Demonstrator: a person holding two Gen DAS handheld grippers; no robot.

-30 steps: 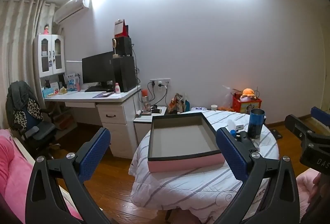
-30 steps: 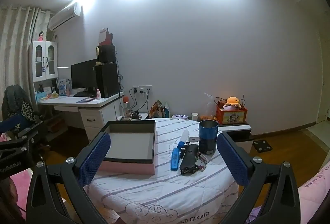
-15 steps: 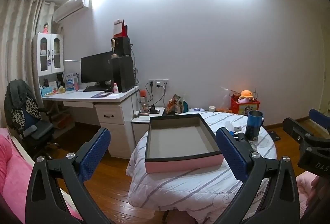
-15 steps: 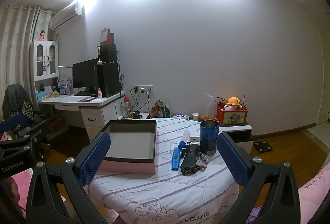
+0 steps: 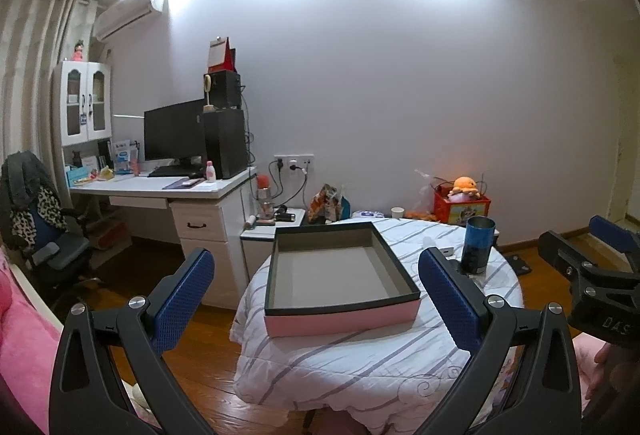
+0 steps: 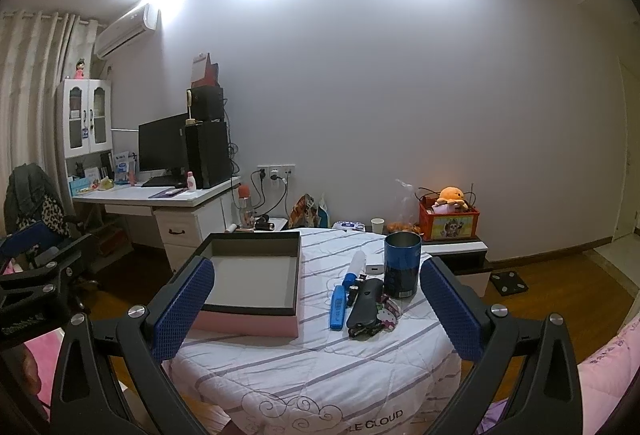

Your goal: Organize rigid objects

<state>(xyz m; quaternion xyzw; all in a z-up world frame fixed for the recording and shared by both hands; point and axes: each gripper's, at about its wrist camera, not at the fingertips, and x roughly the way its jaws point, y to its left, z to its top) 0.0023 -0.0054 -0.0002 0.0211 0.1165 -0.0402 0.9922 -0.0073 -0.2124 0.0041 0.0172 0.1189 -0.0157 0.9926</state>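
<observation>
An empty pink box with a black rim (image 5: pixel 340 277) (image 6: pixel 252 281) lies on a round table with a striped white cloth (image 6: pixel 320 363). To its right stand a blue cylinder cup (image 6: pixel 402 265) (image 5: pixel 478 249), a blue stick (image 6: pixel 337 307), a black case (image 6: pixel 364 303), a white-and-blue bottle (image 6: pixel 354 269), a small white box (image 6: pixel 374 269) and a patterned trinket (image 6: pixel 388 313). My left gripper (image 5: pixel 316 305) is open and empty, short of the table. My right gripper (image 6: pixel 316 309) is open and empty, above the table's near edge.
A white desk (image 5: pixel 160 191) with a monitor and a black tower stands at the left wall, an office chair (image 5: pixel 44 235) beside it. A low cabinet holds a red box with an orange plush (image 6: pixel 448 215). Pink bedding (image 5: pixel 24 347) lies at the lower left.
Both views have drifted slightly; the table and box sit a little lower and closer in the frames. Both grippers stay open and empty.
</observation>
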